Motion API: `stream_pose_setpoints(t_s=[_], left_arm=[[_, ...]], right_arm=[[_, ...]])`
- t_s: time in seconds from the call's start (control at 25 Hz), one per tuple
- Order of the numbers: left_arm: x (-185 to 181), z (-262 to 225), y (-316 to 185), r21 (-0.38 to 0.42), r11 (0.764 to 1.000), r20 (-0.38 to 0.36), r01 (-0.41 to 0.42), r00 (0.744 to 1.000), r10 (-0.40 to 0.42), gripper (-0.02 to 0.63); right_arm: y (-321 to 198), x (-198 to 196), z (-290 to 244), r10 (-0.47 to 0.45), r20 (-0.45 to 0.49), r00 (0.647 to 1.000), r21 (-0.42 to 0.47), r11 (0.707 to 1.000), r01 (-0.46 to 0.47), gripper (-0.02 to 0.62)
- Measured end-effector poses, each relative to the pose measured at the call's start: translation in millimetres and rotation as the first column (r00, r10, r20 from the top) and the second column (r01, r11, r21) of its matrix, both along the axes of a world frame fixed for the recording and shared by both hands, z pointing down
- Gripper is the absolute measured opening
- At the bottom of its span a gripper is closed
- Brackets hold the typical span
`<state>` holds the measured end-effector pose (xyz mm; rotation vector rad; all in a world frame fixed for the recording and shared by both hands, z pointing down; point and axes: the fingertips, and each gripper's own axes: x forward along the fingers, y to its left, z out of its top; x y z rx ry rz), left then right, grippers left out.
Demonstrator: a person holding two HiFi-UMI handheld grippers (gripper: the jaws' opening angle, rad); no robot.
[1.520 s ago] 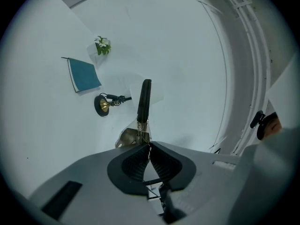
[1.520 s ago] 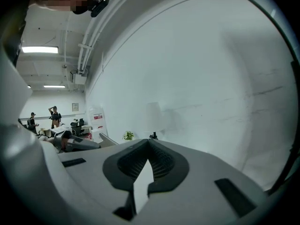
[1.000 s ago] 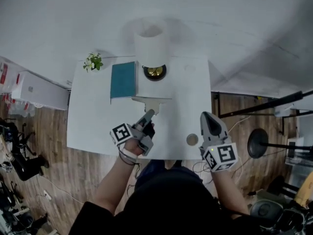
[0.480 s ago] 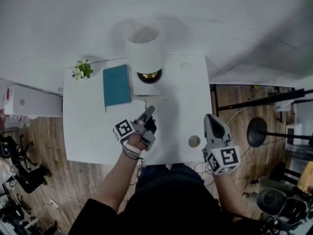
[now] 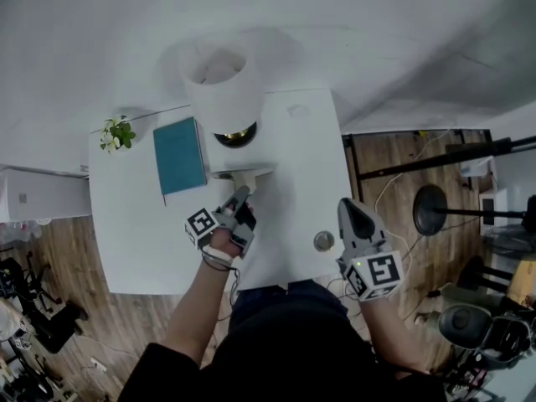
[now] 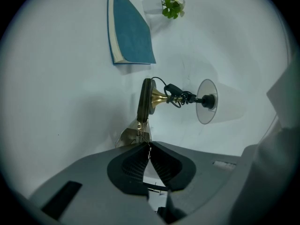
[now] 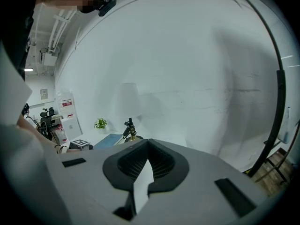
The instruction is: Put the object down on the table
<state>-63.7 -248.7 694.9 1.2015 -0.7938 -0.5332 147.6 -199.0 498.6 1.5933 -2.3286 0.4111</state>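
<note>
The lamp (image 5: 222, 90) and book (image 5: 179, 155) fill the back of the surface (image 5: 126, 241). The front left is bare. A small round thing (image 5: 324, 241) lies front right.

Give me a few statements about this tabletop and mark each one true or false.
1. The teal book lies flat between the plant and the lamp. True.
2. The lamp has toppled over. False: it stands upright.
3. The left gripper has its fingers closed on a small shiny object. True.
4. The right gripper has its fingers spread wide. False: they are together, holding nothing.
5. A small round disc lies on the table near the right gripper. True.
</note>
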Motion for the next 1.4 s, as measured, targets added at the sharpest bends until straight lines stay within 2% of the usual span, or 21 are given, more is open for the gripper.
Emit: stream_pose_setpoints(t_s=[0.56, 0.88, 1.16, 1.4], left_arm=[[5, 15, -9, -0.073, 0.996, -0.050, 0.047, 0.997, -0.051, 0.026], [9, 8, -5, -0.066, 0.996, -0.069, 0.054, 0.996, -0.058, 0.083], [11, 6, 11, -0.069, 0.997, -0.062, 0.042, 0.997, -0.046, 0.092], [8, -7, 28, -0.029, 1.000, -0.010, 0.011, 1.000, -0.011, 0.092]], right_arm=[[-3, 3, 1, 0.009, -0.001, 1.000, -0.011, 1.000, -0.009, 0.006], [0, 0, -1, 0.001, 0.001, 1.000, -0.005, 1.000, -0.001, 0.006], [5, -2, -1, -0.013, 0.005, 1.000, -0.001, 1.000, 0.013, 0.006], [10, -4, -6, -0.037, 0.025, 0.999, 0.021, 0.999, 0.037, 0.006]])
